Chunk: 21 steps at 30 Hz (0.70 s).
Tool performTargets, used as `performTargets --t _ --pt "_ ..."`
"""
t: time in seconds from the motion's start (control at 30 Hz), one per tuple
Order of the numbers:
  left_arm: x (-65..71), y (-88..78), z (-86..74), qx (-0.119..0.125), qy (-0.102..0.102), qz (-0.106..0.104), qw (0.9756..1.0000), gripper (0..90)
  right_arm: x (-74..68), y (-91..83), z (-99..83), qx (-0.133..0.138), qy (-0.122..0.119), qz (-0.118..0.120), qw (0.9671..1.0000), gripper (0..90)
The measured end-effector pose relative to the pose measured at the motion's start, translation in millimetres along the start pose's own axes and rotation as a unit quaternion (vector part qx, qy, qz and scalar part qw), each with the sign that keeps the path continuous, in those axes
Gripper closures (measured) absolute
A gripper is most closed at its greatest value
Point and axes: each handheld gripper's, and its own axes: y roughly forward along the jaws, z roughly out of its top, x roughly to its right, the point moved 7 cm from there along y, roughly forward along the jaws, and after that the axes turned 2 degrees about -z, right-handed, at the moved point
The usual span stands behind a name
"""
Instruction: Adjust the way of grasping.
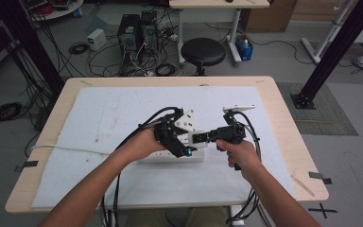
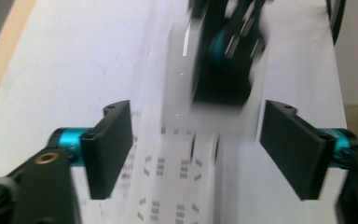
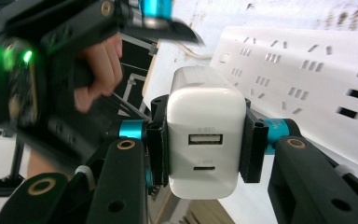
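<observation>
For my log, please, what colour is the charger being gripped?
White charger; right gripper view shows it best.

We find no lettering sharp enough to read anywhere. The white charger [image 3: 200, 140] carries faint small print above each of its two ports, but it is too blurred for us to make out.

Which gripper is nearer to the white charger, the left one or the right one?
Right. The right gripper is shut on the white charger, one jaw on each side. The left gripper is open, above the power strip, not touching the charger.
</observation>
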Motion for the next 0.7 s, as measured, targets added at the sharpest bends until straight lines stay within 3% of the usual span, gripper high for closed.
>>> performTargets --t 0.1,0.23,0.33,0.4,0.47,0.53,0.63,0.67,0.7 --pt "-7.5 -8.2 -13.5 -0.012 -0.031 -0.013 0.9994 20.9 3.3 -9.0 -1.5 -0.002 -0.018 -0.013 0.9998 62.0" --pt "-18.0 -25.4 -33.9 -0.027 -0.06 -0.009 0.9978 20.8 8.5 -19.5 -4.0 -0.007 -0.034 -0.045 0.9984 62.0" --pt "-26.6 -39.7 -51.0 -0.04 -0.084 0.003 0.9956 20.8 14.8 -28.8 -3.7 -0.013 -0.059 -0.085 0.9946 62.0" --pt "-32.3 -49.5 -61.9 -0.051 -0.101 0.012 0.9936 20.8 18.1 -35.5 -2.4 -0.019 -0.082 -0.113 0.9901 62.0" --pt "-37.0 -59.4 -72.3 -0.06 -0.118 0.021 0.991 20.8 20.6 -42.6 -0.7 -0.026 -0.107 -0.146 0.9831 62.0" --pt "-39.5 -68.5 -83.1 -0.074 -0.127 0.018 0.989 20.9 22.8 -49.7 0.2 -0.043 -0.135 -0.183 0.9728 62.0" --pt "-40.4 -79.5 -97.6 -0.093 -0.133 0.021 0.9865 20.9 25.4 -60.8 0.6 -0.072 -0.175 -0.241 0.9519 61.9" --pt "-42.3 -84.5 -102.8 -0.107 -0.124 0.021 0.9863 20.8 26.3 -65.0 1.1 -0.078 -0.185 -0.259 0.9448 61.9" --pt "-42.4 -87.0 -105.7 -0.104 -0.132 0.026 0.9854 20.9 26.7 -69.0 1.6 -0.085 -0.196 -0.274 0.9378 62.0"
